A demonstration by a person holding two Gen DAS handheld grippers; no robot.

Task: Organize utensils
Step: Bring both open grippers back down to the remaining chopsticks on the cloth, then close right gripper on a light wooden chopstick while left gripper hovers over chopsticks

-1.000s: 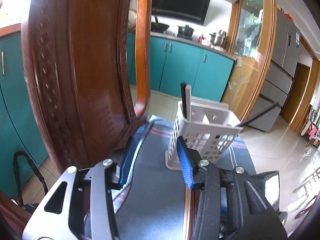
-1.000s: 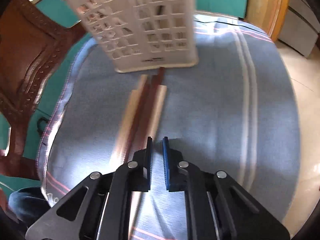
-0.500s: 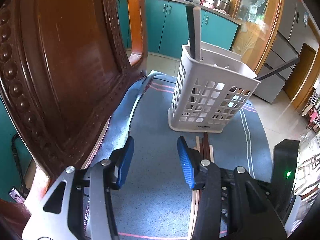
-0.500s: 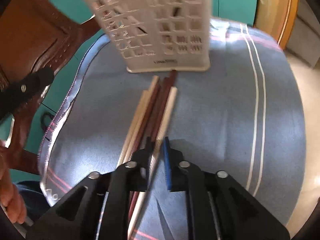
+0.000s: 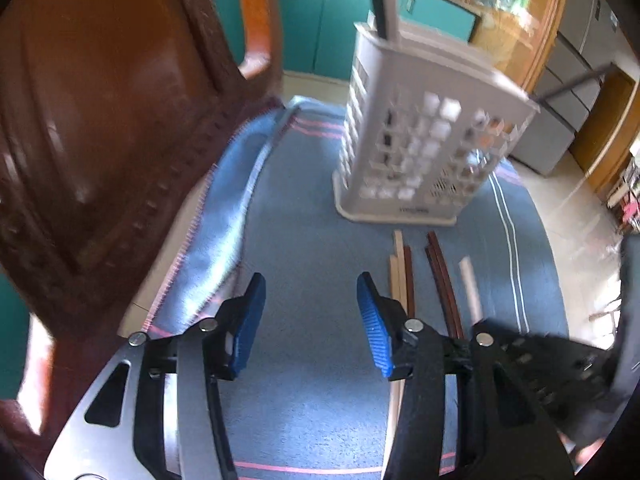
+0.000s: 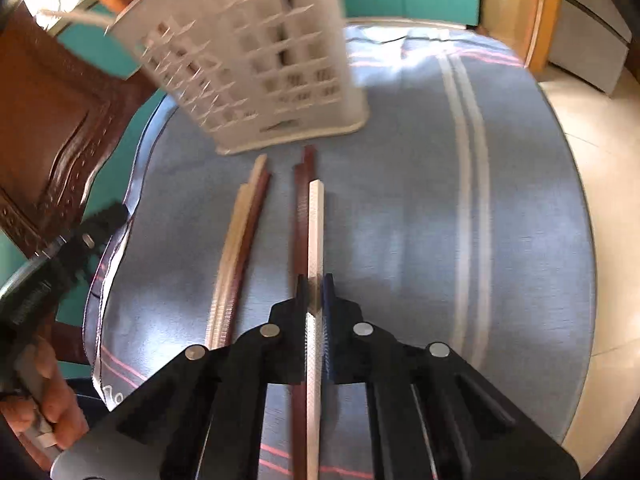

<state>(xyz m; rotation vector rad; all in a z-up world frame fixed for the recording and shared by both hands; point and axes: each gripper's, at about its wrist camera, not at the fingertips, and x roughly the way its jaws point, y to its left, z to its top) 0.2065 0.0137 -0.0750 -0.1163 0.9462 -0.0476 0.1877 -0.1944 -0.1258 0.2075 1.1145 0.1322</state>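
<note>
A white slotted utensil basket [image 5: 420,140] [image 6: 260,60] stands on the blue cloth [image 5: 312,208], with two long utensils upright in it. In front of it lie several chopsticks: a pale and dark pair [image 6: 240,240] on the left, dark ones [image 6: 300,208] beside a pale chopstick [image 6: 315,220]. My right gripper [image 6: 315,284] is shut on that pale chopstick, which runs back between the fingers. My left gripper [image 5: 310,284] hovers over bare cloth left of the chopsticks [image 5: 400,272], its jaws opening with nothing between them.
A carved dark wooden chair back [image 5: 100,120] rises close on the left. The cloth's rounded edge [image 6: 568,240] drops to a tiled floor on the right. Teal cabinets [image 5: 320,0] and a grey fridge [image 5: 568,80] stand beyond. A hand [image 6: 48,400] holds the left gripper.
The left gripper has dropped and tipped down toward the cloth. The right gripper has shut on the pale chopstick, and the bundle has split into two groups.
</note>
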